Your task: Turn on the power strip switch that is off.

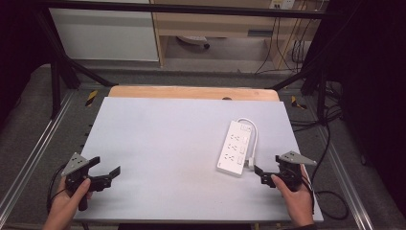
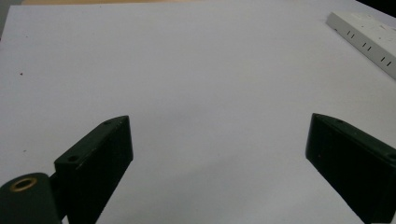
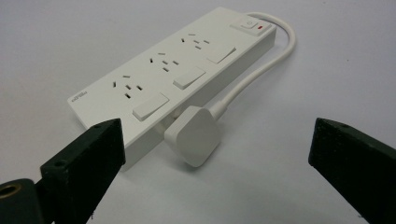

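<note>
White power strip [image 1: 235, 147] at table's [image 1: 163, 143] right, long axis running away from person; plug [image 3: 194, 135] beside its near end. Just ahead of right gripper [image 1: 268, 168], jaws wide, empty. Left gripper [image 1: 106, 168] well apart, likewise open, empty.

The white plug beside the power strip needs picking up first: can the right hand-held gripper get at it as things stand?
Probably yes. The right hand-held gripper is open, its jaws framing the white plug on the grey table, nothing between. The white plastic power strip crowds one side.
</note>
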The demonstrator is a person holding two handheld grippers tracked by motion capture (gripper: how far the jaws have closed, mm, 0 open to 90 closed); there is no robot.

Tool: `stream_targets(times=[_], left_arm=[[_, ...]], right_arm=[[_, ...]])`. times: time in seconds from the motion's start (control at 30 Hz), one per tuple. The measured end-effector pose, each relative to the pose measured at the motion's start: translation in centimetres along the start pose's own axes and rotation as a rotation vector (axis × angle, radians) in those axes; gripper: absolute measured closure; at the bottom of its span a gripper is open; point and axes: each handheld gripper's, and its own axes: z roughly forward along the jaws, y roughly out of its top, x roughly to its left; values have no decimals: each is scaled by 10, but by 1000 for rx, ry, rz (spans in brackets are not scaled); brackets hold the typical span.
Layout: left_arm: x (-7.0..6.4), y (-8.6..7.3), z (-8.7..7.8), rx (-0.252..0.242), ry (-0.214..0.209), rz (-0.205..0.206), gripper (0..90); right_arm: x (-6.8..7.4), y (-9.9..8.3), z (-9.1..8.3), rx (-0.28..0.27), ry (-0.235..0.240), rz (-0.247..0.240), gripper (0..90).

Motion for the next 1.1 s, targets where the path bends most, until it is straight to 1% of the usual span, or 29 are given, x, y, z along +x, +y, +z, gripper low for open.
stream_targets(times=[0.1, 0.2, 0.23, 0.37, 0.47, 0.5, 0.63, 0.7, 0.73, 0.77, 0.87, 1.0, 1.1], left_arm=[[0, -1, 1, 10, -1, 14, 75], [-1, -1, 1, 15, -3, 14, 75], [-1, -1, 2, 15, -2, 15, 75], [0, -1, 2, 19, -3, 12, 75], [0, -2, 1, 19, -4, 13, 75], [0, -2, 1, 19, -5, 13, 75], [0, -2, 2, 20, -2, 12, 75], [0, -2, 1, 15, -7, 9, 75], [0, -2, 1, 13, -9, 8, 75], [0, -2, 2, 13, -9, 9, 75], [-1, -2, 2, 21, -7, 12, 75], [0, -2, 2, 23, -9, 12, 75], [0, -2, 2, 20, -8, 13, 75]], right_arm=[[-1, 3, 2, -2, 6, 9, 45], [-3, 4, 3, -2, 3, 11, 47], [-3, 5, 4, -2, -5, 13, 48], [-8, 9, 9, 3, -27, -5, 43], [-10, 10, 11, -1, -25, 6, 43], [-12, 12, 13, -4, -32, 16, 43], [-12, 15, 13, -18, -32, 21, 43], [-10, 16, 13, -24, -24, 18, 45], [-9, 17, 15, -26, -11, 20, 46], [-9, 17, 15, -26, -11, 20, 46], [-8, 20, 17, -23, -9, 9, 48], [-8, 26, 17, -35, -15, 34, 65], [-8, 25, 19, -32, -13, 36, 76]])
